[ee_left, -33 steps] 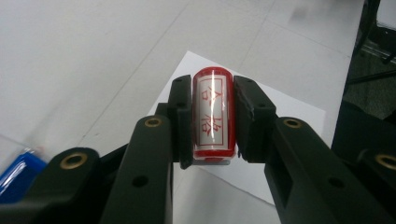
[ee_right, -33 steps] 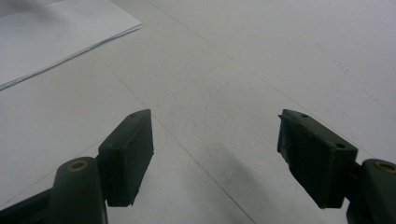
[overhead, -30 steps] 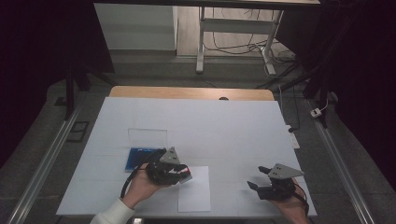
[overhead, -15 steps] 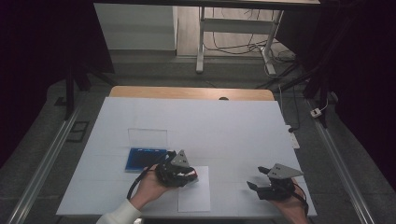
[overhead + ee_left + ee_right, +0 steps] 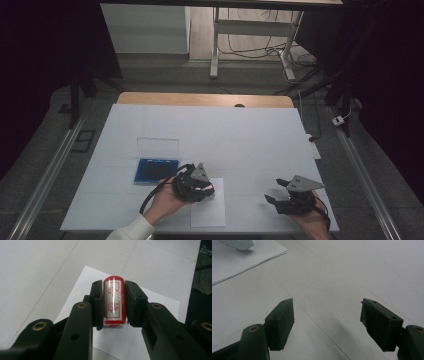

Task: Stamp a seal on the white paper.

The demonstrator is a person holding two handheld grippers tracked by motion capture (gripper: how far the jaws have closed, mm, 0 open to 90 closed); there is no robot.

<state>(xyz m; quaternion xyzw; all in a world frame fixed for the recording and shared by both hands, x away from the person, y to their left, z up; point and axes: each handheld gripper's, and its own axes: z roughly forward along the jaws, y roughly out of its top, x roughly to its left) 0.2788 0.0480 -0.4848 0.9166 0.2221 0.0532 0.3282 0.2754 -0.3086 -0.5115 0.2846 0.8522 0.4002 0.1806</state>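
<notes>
My left gripper [image 5: 210, 190] is shut on a red cylindrical stamp [image 5: 113, 301] with a white label bearing red characters. It holds the stamp low over the top edge of a white sheet of paper [image 5: 209, 212]; in the left gripper view the paper [image 5: 160, 302] lies just beneath the stamp. My right gripper [image 5: 275, 191] rests near the table's front right, jaws wide open on bare tabletop, nothing between them [image 5: 327, 317]. A blue ink pad [image 5: 156, 170] with its clear lid [image 5: 158, 147] raised sits left of the left gripper.
The white table top [image 5: 235, 135] stretches bare behind and between the hands. Its wooden far edge [image 5: 205, 99] and metal rails [image 5: 47, 177] at each side bound it. In the right gripper view the paper's corner [image 5: 244, 261] lies far left.
My left gripper has carried the stamp rightward and slightly down, from beside the ink pad to over the sheet of paper. The right gripper has stayed put.
</notes>
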